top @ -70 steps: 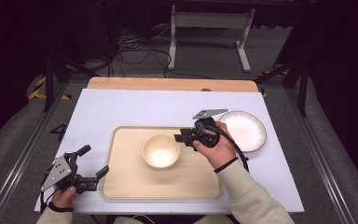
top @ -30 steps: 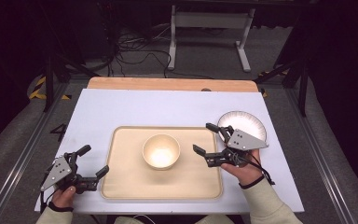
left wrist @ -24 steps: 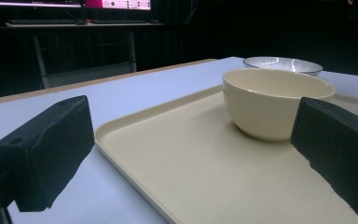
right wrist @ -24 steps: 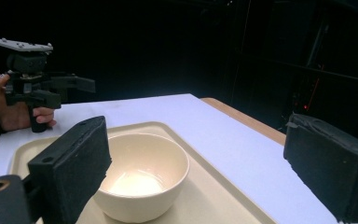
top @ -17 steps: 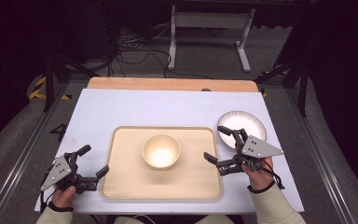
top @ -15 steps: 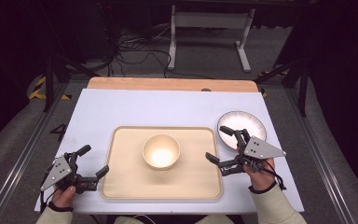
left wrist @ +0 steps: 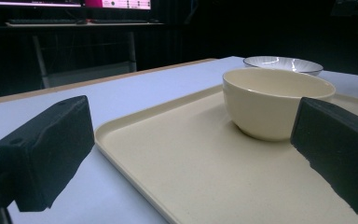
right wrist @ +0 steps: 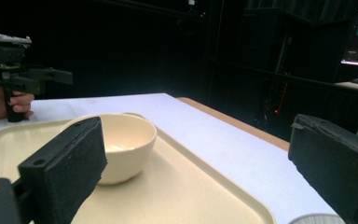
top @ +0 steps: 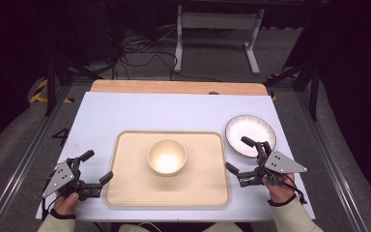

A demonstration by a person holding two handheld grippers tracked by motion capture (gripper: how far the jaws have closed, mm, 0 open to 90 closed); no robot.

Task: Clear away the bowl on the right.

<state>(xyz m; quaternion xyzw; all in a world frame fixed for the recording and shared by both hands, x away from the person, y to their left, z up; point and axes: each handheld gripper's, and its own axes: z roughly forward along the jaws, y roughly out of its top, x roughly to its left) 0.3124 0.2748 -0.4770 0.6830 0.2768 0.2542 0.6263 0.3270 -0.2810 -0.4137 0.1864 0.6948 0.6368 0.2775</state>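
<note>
Here, bowl on tray, between both open tools, untouched.

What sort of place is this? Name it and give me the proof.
Probably a lab or recording studio, not a kitchen. The white table stands in a dark room with cables strewn on the floor behind it, lit monitors glow at the back, and only a tray and bowl are staged.

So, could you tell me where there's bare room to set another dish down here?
The far strip of the table, between the tray and the wooden edge, is bare, as is the far-left corner. On the tray, both sides of the bowl are free. It's crowded at right, around the plate and right gripper.
</note>
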